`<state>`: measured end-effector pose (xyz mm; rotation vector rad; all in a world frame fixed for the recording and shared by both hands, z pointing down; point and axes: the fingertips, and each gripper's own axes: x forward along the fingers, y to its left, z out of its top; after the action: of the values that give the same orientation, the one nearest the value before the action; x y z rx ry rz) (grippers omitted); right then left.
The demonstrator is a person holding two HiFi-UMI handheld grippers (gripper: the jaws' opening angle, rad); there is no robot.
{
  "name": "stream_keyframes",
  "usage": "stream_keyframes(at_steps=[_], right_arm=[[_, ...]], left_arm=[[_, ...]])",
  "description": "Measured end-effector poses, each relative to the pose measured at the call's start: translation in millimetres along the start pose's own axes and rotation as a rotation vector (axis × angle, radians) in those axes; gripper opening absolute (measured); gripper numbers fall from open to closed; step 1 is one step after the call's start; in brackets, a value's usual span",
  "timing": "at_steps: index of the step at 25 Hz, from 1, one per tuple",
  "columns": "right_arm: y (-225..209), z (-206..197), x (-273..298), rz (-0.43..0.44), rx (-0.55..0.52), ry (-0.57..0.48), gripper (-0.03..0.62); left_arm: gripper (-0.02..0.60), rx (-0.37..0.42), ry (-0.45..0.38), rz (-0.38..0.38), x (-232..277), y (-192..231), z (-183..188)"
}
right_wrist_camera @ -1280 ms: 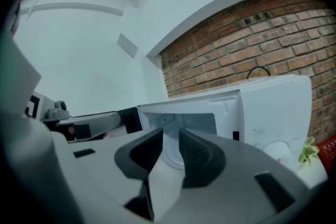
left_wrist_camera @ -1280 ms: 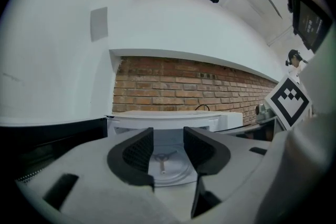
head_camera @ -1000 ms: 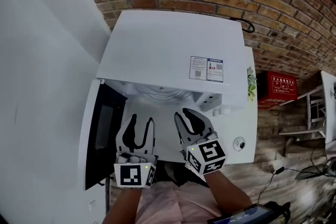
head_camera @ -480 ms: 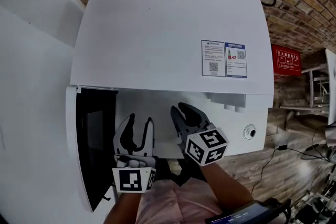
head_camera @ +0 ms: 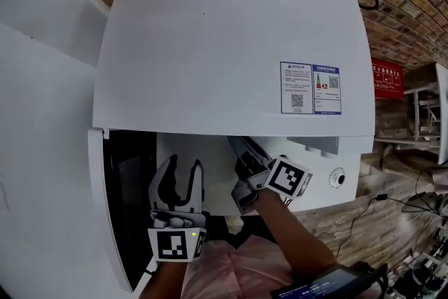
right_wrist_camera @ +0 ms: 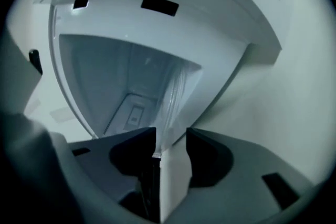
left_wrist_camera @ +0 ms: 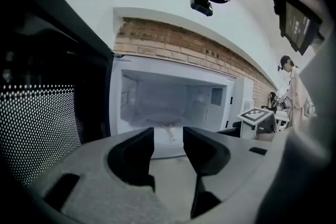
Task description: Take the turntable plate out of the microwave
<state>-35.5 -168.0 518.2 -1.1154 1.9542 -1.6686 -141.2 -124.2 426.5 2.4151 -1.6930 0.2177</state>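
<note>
Our right gripper (right_wrist_camera: 171, 136) is rolled onto its side and reaches into the mouth of the microwave (head_camera: 231, 45). Its jaws have just been opening and now stand wide apart. The rim of the glass turntable plate (right_wrist_camera: 173, 97) appears edge-on between them, but the pads do not seem to press on it, so we judge that the plate is not yet gripped.

Our left gripper (left_wrist_camera: 168, 136) waits a little outside the opening. Its jaws are also apart, with nothing between them, and it points into the cavity. From there the plate looks to lie flat on the cavity floor, though the glass is faint and hard to make out.

The microwave door (head_camera: 129, 192) already stands open on the left, so that step is done. What is left, in our judgement, is nearly the whole task: close the right jaws on the rim, lift the plate free, and draw it out through the opening.
</note>
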Motion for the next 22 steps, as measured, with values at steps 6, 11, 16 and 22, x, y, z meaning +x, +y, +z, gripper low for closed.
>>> stream_keyframes(at_steps=[6, 11, 16, 22], right_arm=[[-2.9, 7.1, 1.9, -0.008, 0.118, -0.023, 0.123], [-6.3, 8.4, -6.2, -0.010, 0.141, -0.076, 0.032], [-0.6, -3.3, -16.6, 0.023, 0.127, -0.061, 0.032], [-4.9, -12.0, -29.5, 0.045, 0.170, -0.070, 0.034]], left_arm=[[0.179, 0.004, 0.008, -0.008, -5.3, -2.7, -1.0], [0.179, 0.012, 0.004, -0.002, -7.5, -0.5, 1.8], [0.179, 0.008, -0.001, 0.010, -9.6, 1.2, 2.9], [0.179, 0.010, -0.004, -0.004, -10.2, -6.7, 3.7]])
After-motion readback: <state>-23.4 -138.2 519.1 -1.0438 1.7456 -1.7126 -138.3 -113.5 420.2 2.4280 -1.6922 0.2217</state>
